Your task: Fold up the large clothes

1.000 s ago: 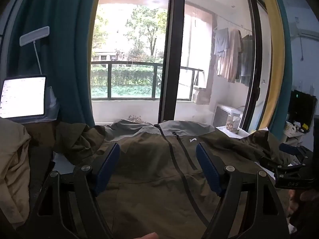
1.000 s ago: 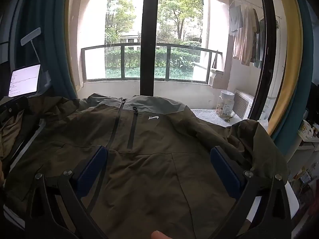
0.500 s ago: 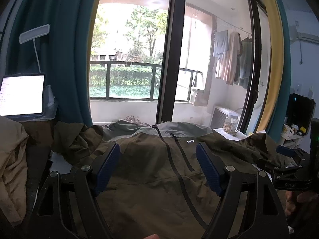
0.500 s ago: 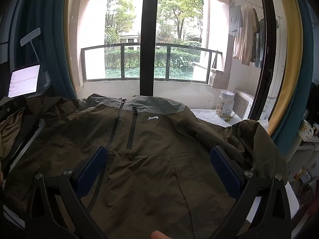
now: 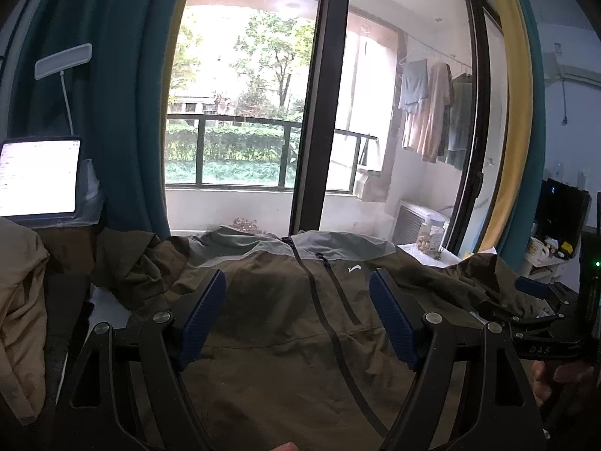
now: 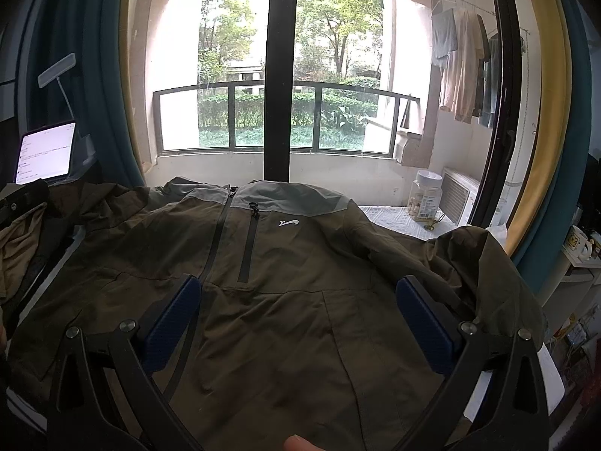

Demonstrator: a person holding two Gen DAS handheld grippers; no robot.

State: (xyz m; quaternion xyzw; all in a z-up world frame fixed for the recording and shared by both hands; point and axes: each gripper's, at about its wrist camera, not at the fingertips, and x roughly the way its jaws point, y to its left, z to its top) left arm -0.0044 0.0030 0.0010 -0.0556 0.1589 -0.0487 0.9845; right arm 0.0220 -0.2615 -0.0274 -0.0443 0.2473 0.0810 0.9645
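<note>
Jacket point(image 6: 285, 300) flat ahead, collar far, zip running away from me. My 2 grippers, left point(image 5: 296, 319) and right point(image 6: 298, 323), spread empty above hem; right sleeve point(image 6: 469, 263) nearer right one.

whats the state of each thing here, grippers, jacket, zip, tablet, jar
left gripper: open, holding nothing
right gripper: open, holding nothing
jacket: spread flat front up, unfolded, sleeves rumpled
front zip: closed
tablet: screen lit
jar: upright, lid on

Wide-spread right claw point(image 6: 296, 300) above jacket point(image 6: 285, 263)
</note>
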